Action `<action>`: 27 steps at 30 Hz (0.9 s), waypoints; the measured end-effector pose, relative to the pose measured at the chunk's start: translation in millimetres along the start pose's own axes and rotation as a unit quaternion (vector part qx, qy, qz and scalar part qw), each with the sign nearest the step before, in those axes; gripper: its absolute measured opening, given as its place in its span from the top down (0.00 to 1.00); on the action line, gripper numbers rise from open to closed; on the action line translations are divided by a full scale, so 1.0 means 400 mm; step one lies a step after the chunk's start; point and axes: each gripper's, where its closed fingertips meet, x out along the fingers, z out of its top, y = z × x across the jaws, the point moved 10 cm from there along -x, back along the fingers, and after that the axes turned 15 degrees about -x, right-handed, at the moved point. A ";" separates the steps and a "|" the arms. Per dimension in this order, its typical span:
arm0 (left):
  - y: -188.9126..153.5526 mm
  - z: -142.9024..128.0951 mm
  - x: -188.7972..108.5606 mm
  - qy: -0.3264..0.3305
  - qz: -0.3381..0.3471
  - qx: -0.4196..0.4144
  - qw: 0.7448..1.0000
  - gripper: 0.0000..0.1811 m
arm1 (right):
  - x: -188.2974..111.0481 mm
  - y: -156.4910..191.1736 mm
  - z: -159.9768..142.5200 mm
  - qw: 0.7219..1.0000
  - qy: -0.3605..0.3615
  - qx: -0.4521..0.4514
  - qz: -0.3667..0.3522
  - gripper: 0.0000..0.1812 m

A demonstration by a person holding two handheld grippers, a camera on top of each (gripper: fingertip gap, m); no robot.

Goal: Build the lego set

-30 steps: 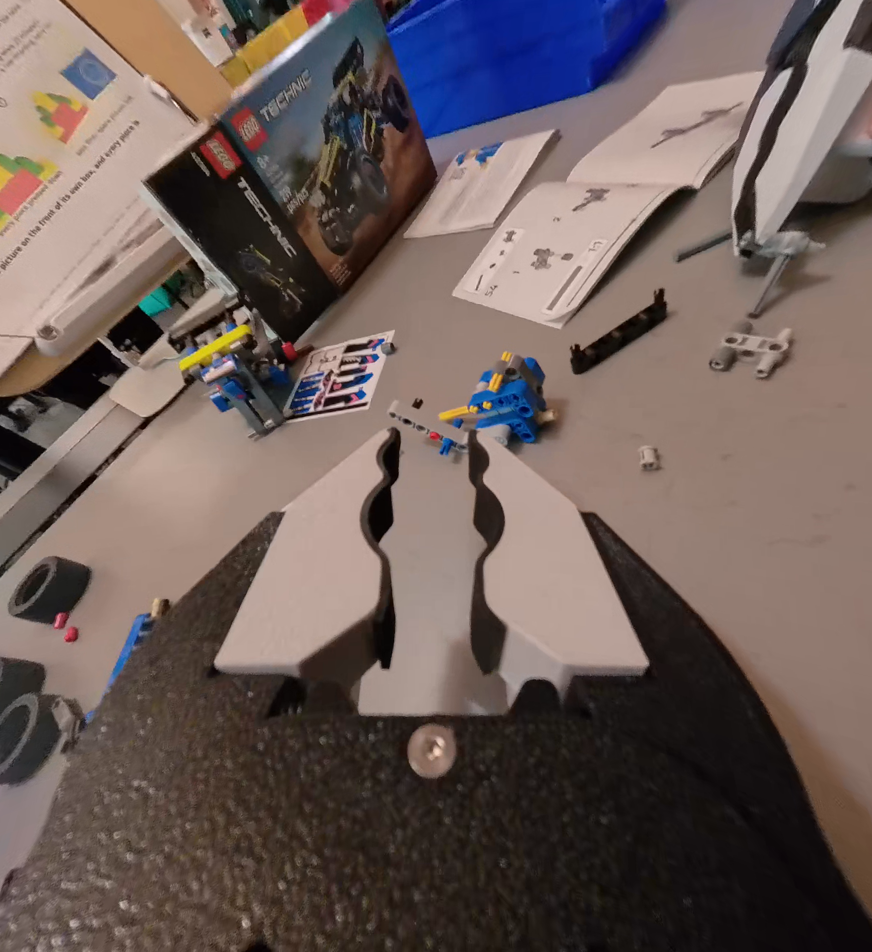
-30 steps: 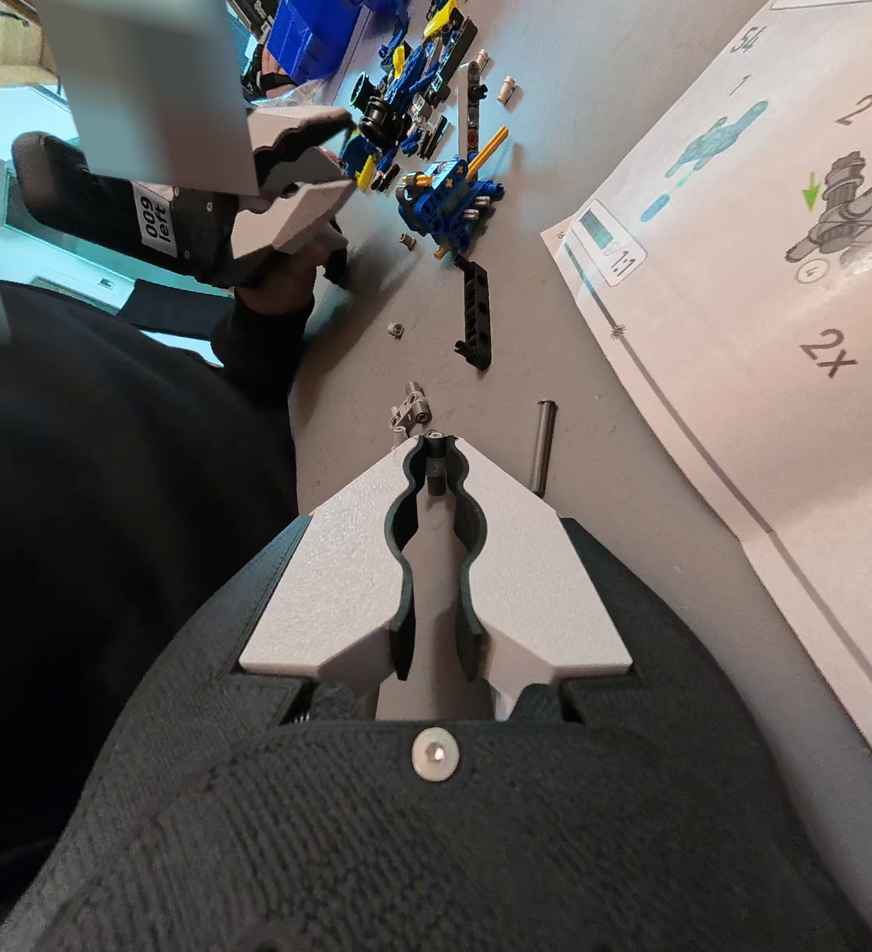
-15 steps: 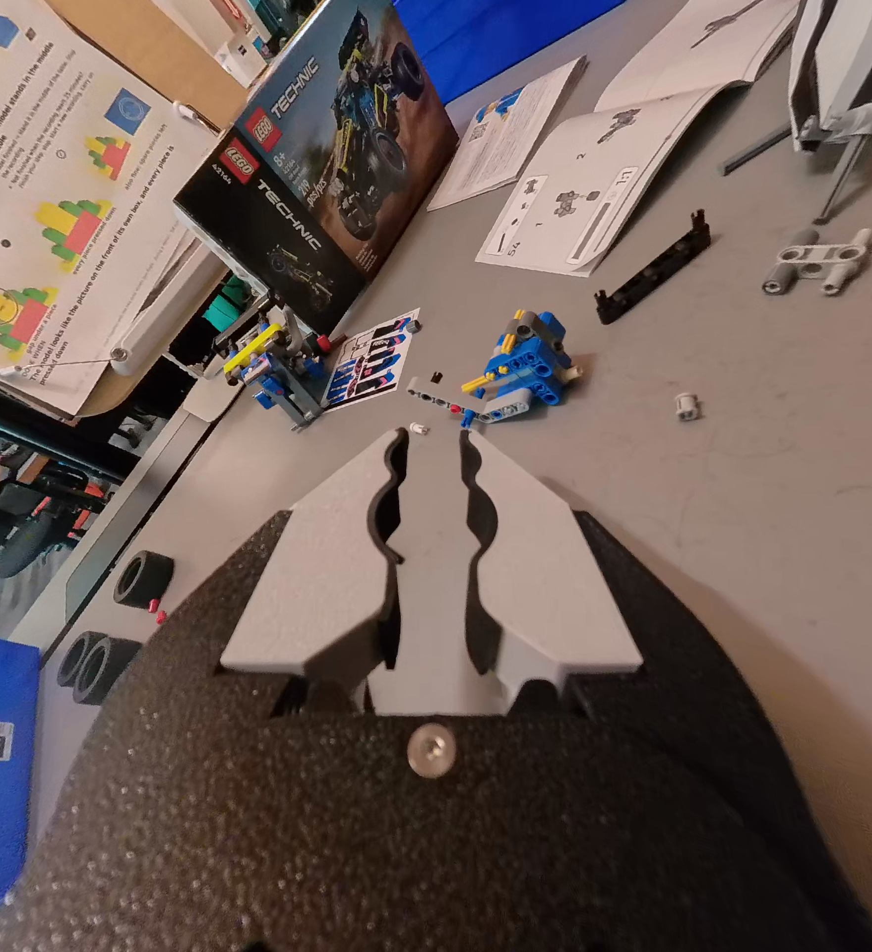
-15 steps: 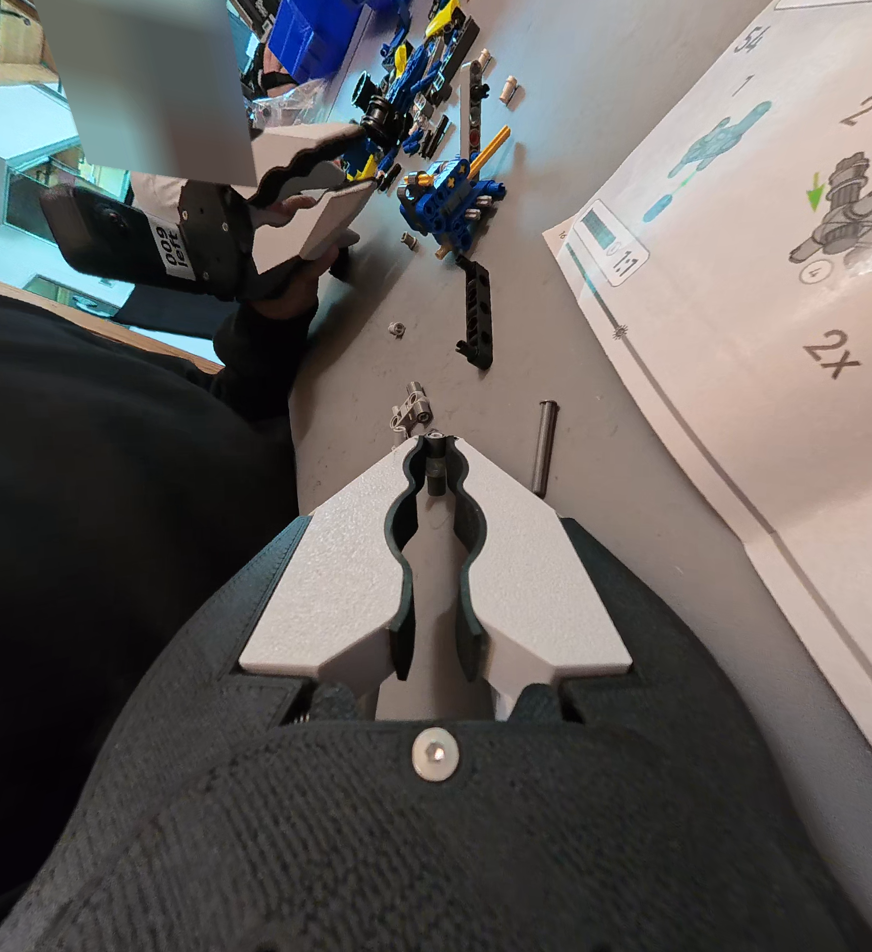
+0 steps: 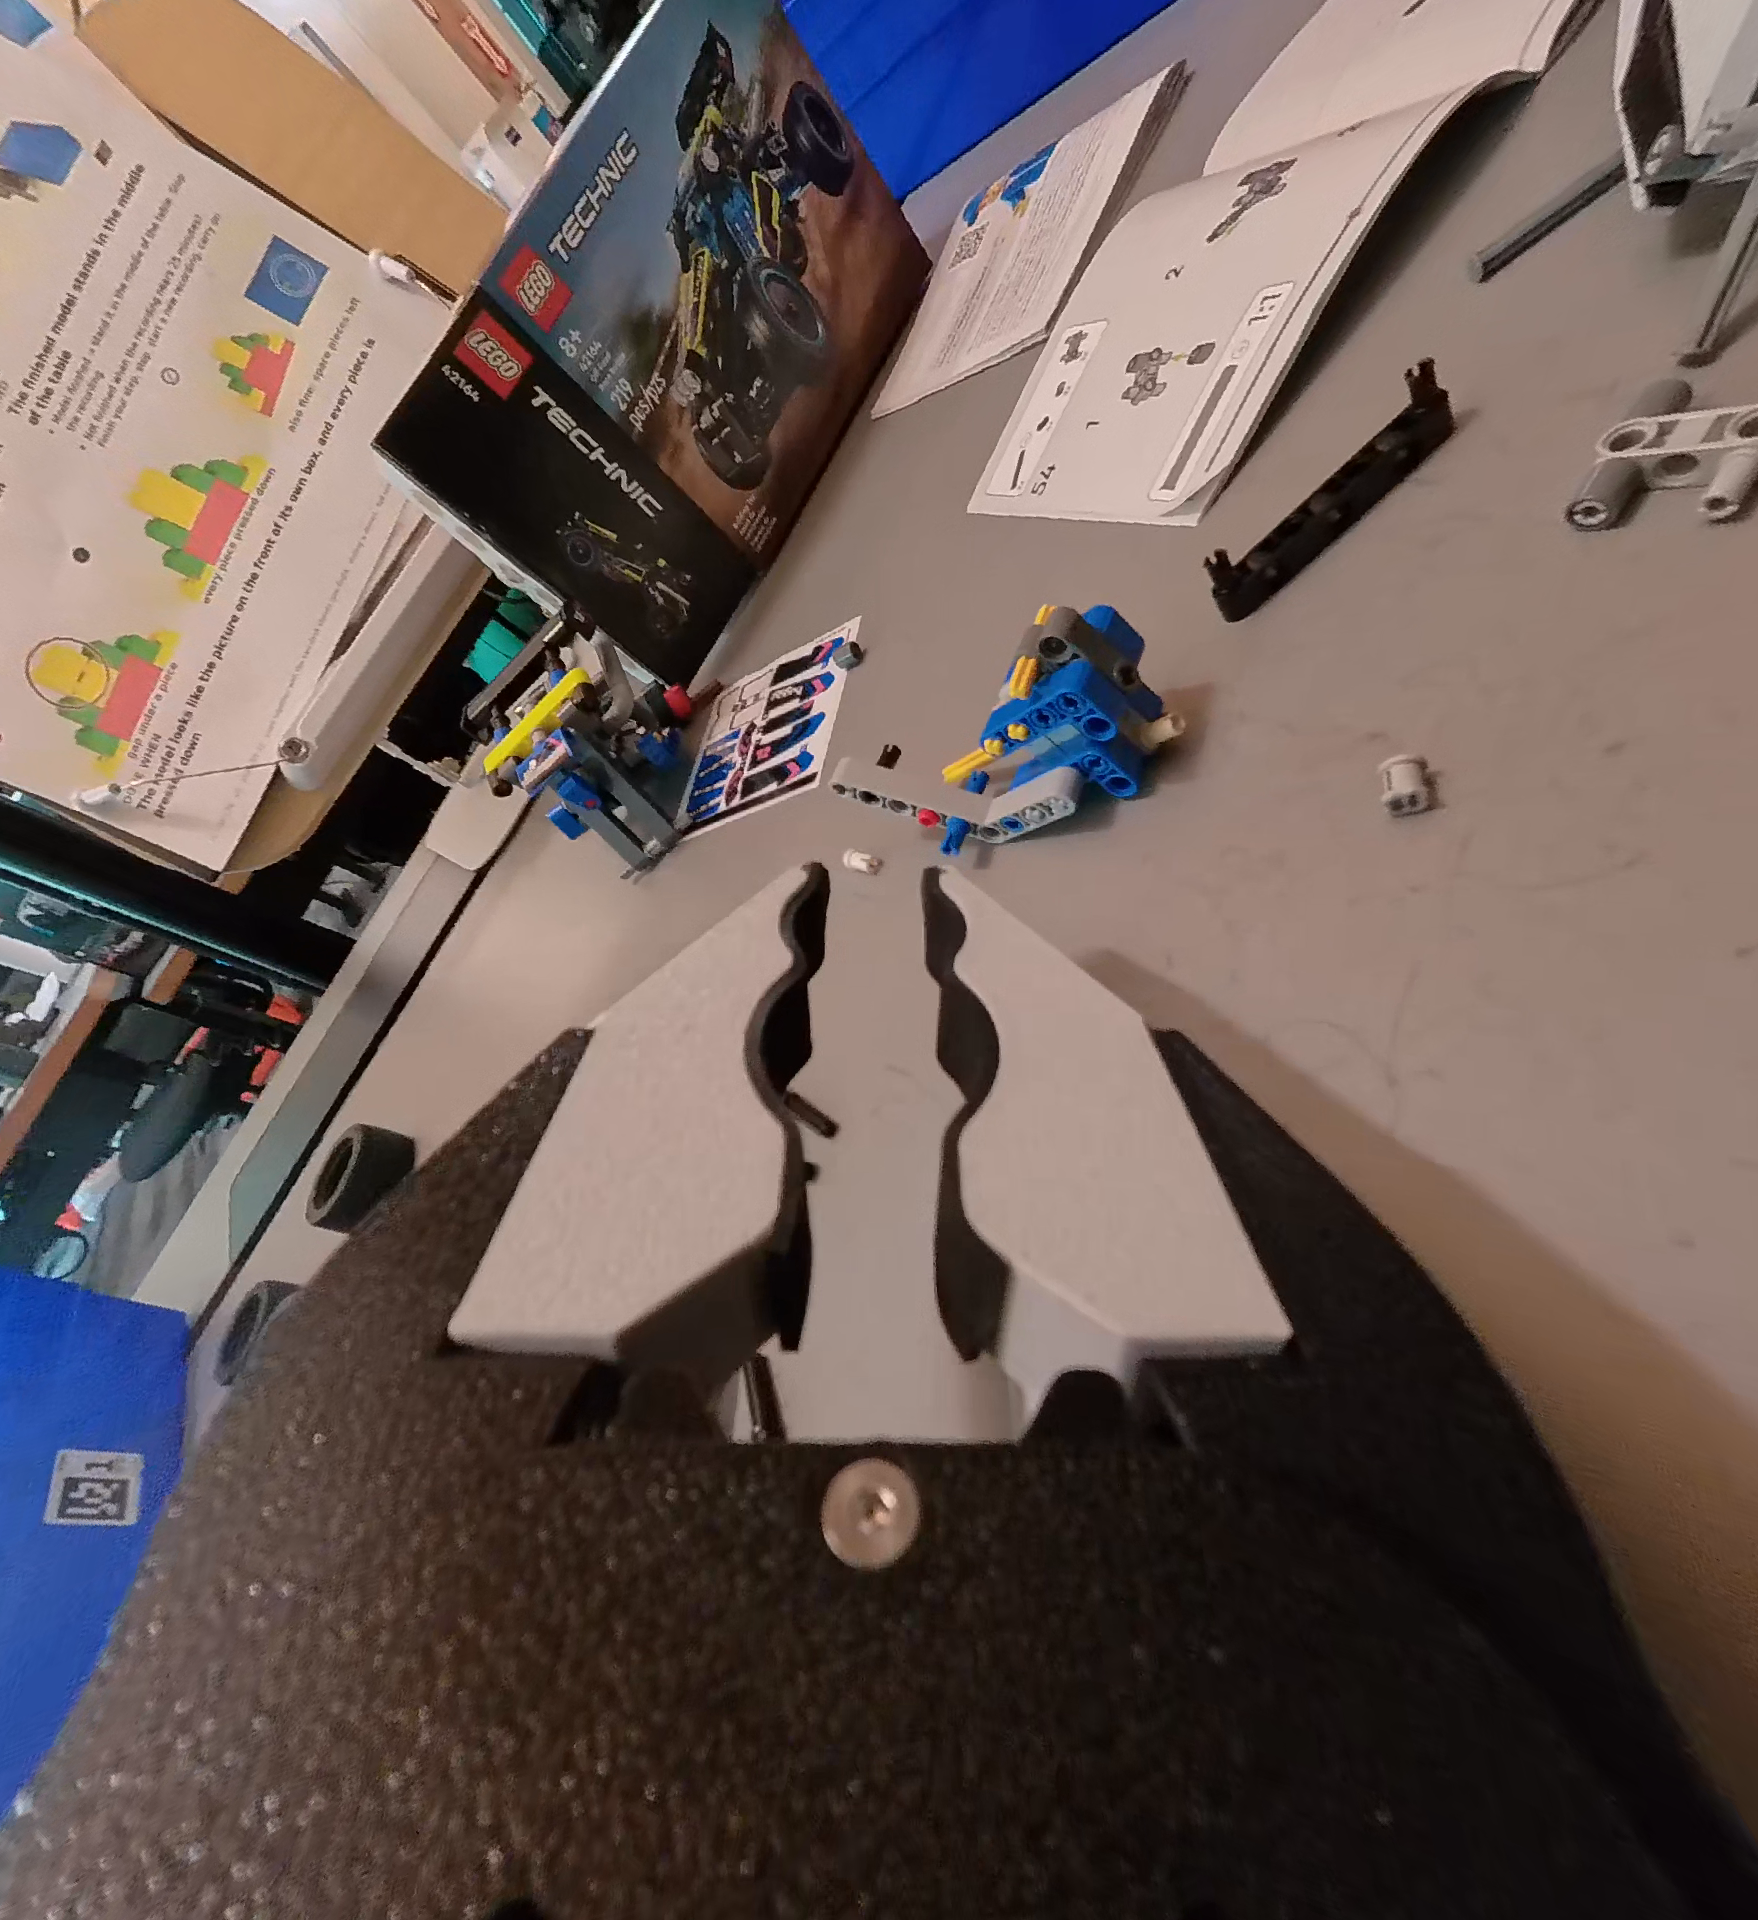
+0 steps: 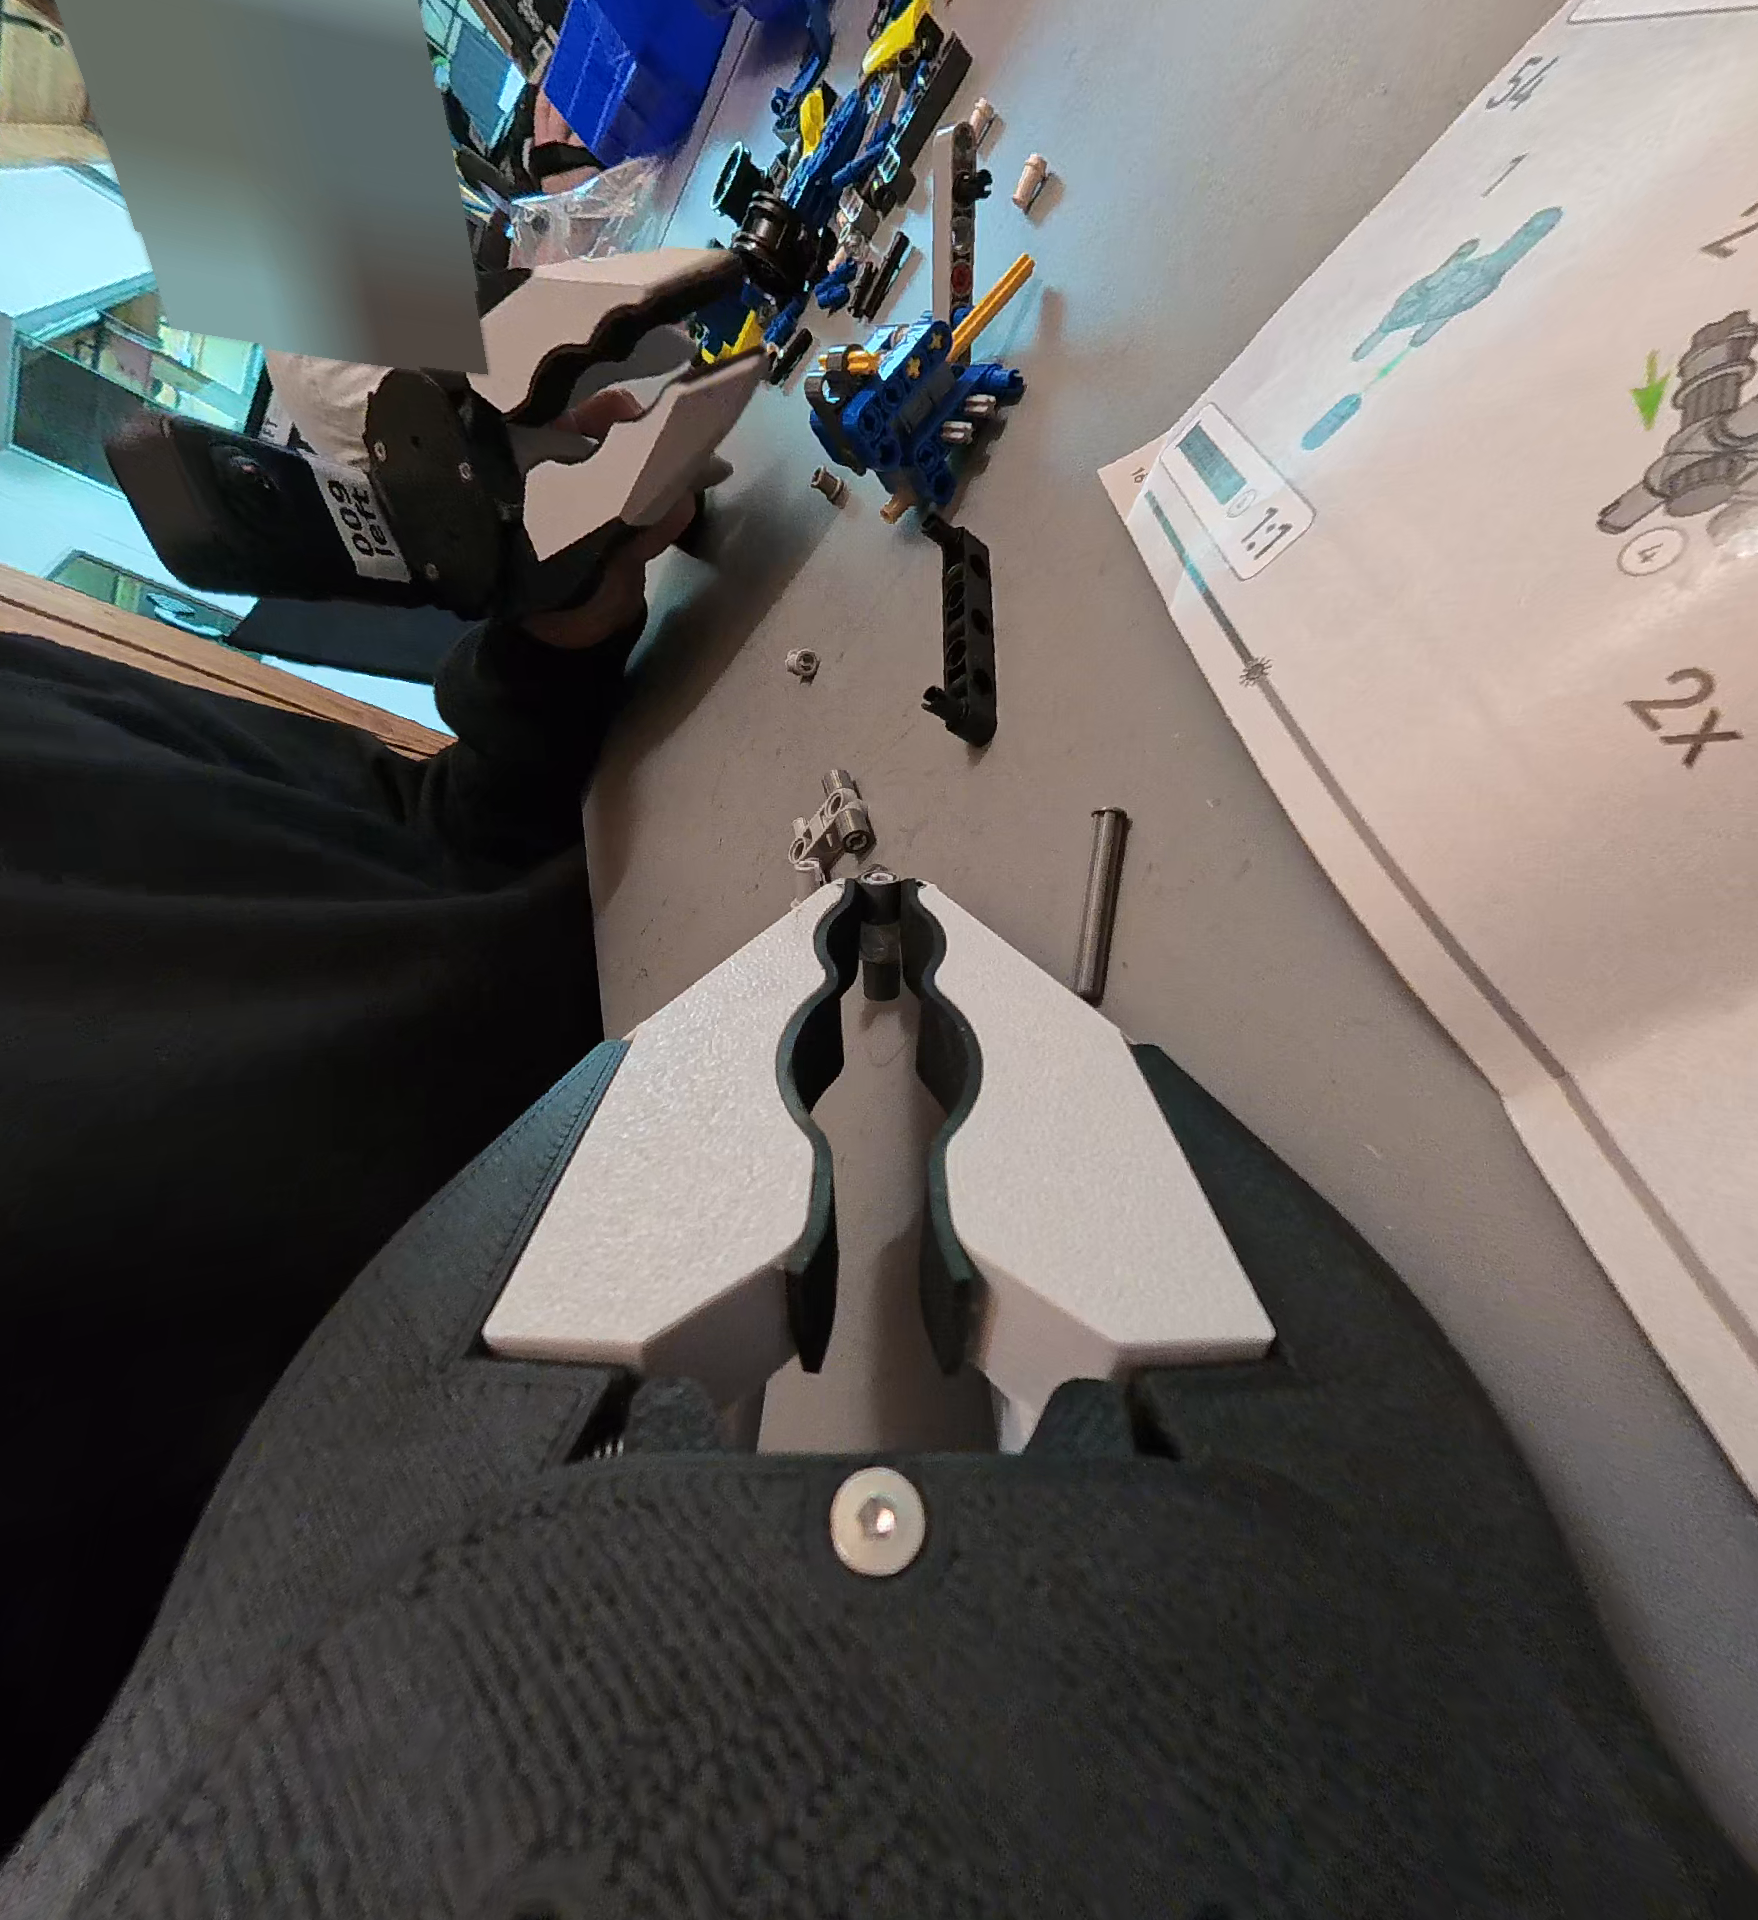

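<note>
The left gripper (image 5: 873, 883) hangs over the table (image 5: 1477, 1039) with its jaws apart, gripping nothing. Just past its tips, mid-frame, lie a small white pin (image 5: 860, 859) and the blue assembly (image 5: 1072, 717). The right gripper (image 6: 877, 896) is pinched on a small grey piece (image 6: 880, 935), possibly an axle connector. The booklet (image 6: 1581, 623) fills that view's right side.
</note>
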 end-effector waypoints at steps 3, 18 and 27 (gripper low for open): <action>0.004 0.003 -0.003 -0.013 0.016 0.008 1.000 0.92 | 0.000 0.000 0.000 1.000 0.000 0.000 0.000 0.97; 0.040 -0.009 0.007 -0.037 0.142 0.019 0.989 0.85 | -0.002 0.001 0.000 1.000 -0.003 -0.002 -0.003 0.97; 0.020 -0.019 0.033 0.022 0.167 0.100 0.981 0.86 | -0.004 -0.001 0.000 1.000 -0.007 0.003 0.002 0.97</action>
